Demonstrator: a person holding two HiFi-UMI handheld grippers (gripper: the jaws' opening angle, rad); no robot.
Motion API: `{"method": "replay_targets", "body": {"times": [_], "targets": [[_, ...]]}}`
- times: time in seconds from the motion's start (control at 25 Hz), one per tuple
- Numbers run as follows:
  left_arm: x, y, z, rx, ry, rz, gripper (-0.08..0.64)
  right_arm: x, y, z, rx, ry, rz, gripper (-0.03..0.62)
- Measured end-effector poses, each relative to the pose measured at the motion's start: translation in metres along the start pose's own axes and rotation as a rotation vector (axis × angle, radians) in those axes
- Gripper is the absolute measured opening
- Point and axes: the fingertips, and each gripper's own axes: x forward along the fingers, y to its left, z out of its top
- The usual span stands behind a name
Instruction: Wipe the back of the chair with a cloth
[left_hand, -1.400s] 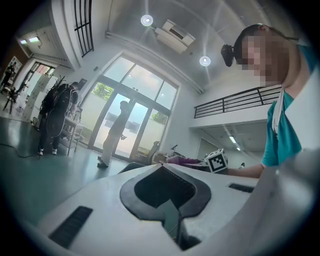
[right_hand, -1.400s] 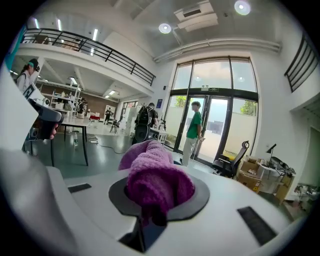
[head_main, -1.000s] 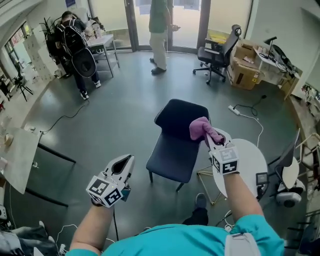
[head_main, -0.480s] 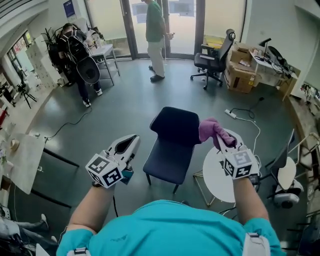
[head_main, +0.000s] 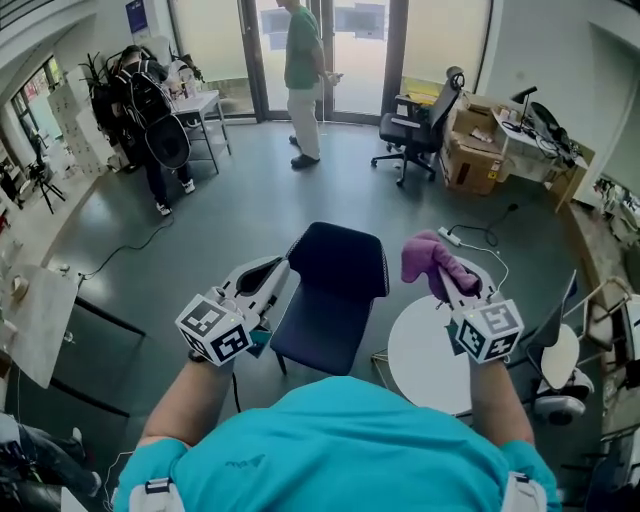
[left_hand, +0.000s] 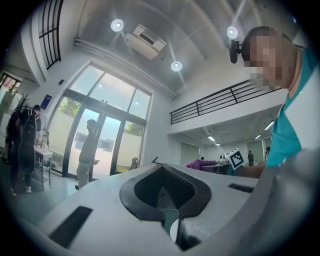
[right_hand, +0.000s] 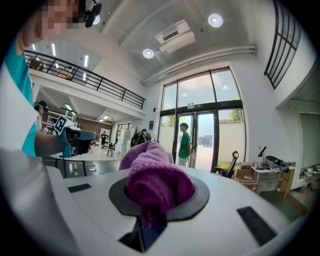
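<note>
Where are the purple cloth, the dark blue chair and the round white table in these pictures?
purple cloth (head_main: 428, 262), head view, on its bunched middle.
dark blue chair (head_main: 338, 258), head view, on the backrest.
round white table (head_main: 420, 352), head view, on its bare top.

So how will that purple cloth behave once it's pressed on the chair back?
Probably floppy: the purple cloth bunches in folds at the right gripper. Its looped pile looks soft and grippy, so it is likely light and unlikely to slip.
</note>
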Motion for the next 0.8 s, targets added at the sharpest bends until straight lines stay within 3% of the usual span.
{"method": "replay_targets", "body": {"times": [0.28, 0.52, 0.8], "targets": [[-0.001, 0.037, 0.016, -0.003, 0.002, -0.086, 0.003, 0.033, 0.024, 0.028, 0.123, -0.069, 0.006, 0.058], [-0.01, 0.058, 0.02, -0.013, -0.019, -0.108, 0.003, 0.051, 0.047, 0.033, 0.112, -0.09, 0.009, 0.055], [0.0, 0.061, 0.014, -0.027, -0.012, -0.12, 0.003, 0.055, 0.039, 0.024, 0.113, -0.064, -0.007, 0.051]]}}
